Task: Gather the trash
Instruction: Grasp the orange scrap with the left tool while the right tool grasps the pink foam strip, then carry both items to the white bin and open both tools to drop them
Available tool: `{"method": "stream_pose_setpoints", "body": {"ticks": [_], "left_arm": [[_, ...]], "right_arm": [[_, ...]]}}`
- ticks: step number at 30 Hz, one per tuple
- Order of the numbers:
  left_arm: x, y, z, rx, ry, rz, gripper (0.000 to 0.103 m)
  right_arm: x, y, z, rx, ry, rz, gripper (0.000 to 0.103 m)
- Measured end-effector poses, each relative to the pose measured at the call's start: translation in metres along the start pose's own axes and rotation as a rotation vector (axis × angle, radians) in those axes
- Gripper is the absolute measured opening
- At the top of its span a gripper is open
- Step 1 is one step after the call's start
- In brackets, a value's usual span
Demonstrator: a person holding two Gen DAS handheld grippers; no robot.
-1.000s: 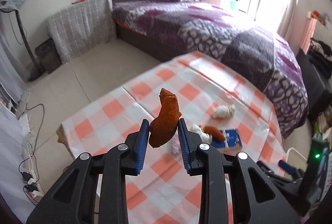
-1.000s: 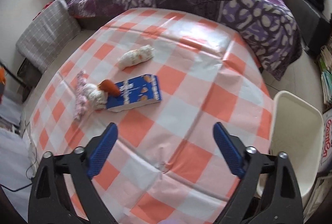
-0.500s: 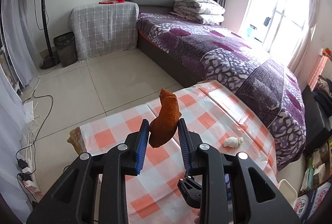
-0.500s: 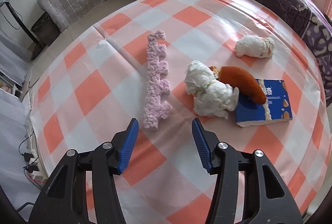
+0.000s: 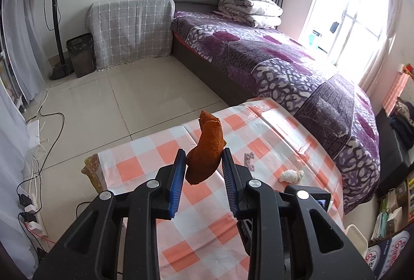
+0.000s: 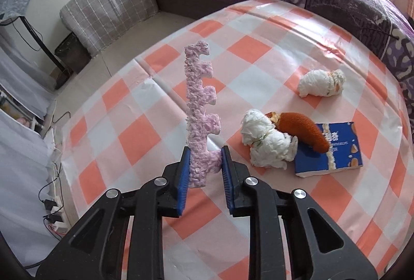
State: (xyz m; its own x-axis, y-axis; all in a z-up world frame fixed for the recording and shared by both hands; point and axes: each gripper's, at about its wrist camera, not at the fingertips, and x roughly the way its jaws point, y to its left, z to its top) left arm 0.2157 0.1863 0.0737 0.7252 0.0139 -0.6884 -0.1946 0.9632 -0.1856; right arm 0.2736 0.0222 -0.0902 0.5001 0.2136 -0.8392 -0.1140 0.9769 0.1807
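Observation:
My left gripper is shut on an orange peel piece and holds it above the checked table. My right gripper is shut on the near end of a pink foam strip, whose far end is raised off the table. To its right on the table lie a crumpled white tissue, another orange peel on a blue box, and a second tissue wad. That wad also shows in the left wrist view.
A dark trash bin stands on the floor by a grey covered cabinet and a fan stand; it also shows in the right wrist view. A purple bed lies behind the table. Cables lie on the floor at left.
My right gripper moved in, closed on the pink foam strip's near end and raised its far end. My left gripper, still holding the peel, rose and swung left toward the floor.

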Motion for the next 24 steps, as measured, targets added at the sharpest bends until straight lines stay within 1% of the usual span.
{"method": "stream_pose_setpoints", "body": {"ticks": [7,11,16,20,24], "left_arm": [[-0.003,-0.014,-0.006,0.022,-0.011,-0.007,0.029],[-0.001,-0.027,-0.013,0.044,-0.007,-0.015,0.029],[0.004,-0.050,-0.026,0.095,0.010,-0.029,0.029],[0.009,-0.069,-0.036,0.134,0.027,-0.045,0.029],[0.013,-0.092,-0.048,0.182,0.036,-0.051,0.029]], "right_arm": [[-0.060,-0.022,0.005,0.011,-0.106,-0.031,0.022],[-0.095,-0.047,0.001,0.048,-0.153,-0.054,0.022],[-0.126,-0.080,-0.012,0.109,-0.180,-0.091,0.022],[-0.145,-0.116,-0.028,0.181,-0.193,-0.151,0.022],[-0.155,-0.155,-0.045,0.263,-0.203,-0.214,0.022]]}}
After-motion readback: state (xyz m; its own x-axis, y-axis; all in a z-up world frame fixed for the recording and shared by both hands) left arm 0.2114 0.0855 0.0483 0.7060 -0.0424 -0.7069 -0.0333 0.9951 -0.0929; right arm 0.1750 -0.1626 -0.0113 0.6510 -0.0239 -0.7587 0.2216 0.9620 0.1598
